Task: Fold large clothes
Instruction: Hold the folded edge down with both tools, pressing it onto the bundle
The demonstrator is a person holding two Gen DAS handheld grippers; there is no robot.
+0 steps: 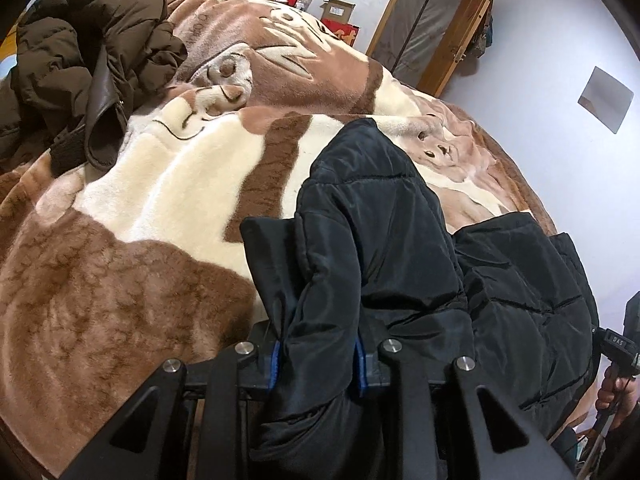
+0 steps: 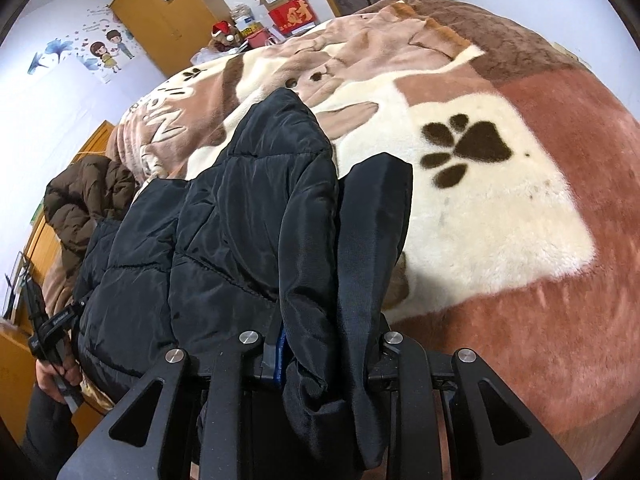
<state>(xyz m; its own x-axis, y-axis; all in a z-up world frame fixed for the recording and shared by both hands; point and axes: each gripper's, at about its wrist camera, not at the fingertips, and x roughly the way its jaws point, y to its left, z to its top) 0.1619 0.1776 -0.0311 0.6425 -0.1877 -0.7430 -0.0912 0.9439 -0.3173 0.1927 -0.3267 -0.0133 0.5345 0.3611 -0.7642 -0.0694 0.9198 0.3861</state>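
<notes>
A black quilted puffer jacket point(image 1: 500, 288) lies partly on a bed with a brown and cream plush blanket point(image 1: 120, 240). My left gripper point(image 1: 320, 236) is shut on a fold of the black jacket, with fabric bunched between the fingers point(image 1: 272, 256). In the right wrist view the same black jacket point(image 2: 224, 232) hangs to the left, and my right gripper point(image 2: 340, 184) is shut on its edge; the right finger point(image 2: 380, 216) shows, the left one is hidden by fabric. The jacket is held between both grippers above the blanket point(image 2: 500, 208).
A brown puffer coat point(image 1: 80, 60) is piled at the far left of the bed; it also shows in the right wrist view point(image 2: 84, 200). Boxes point(image 2: 288, 8) and clutter stand beyond the bed by a wooden wardrobe point(image 2: 168, 12). A door point(image 1: 432, 28) is at the back right.
</notes>
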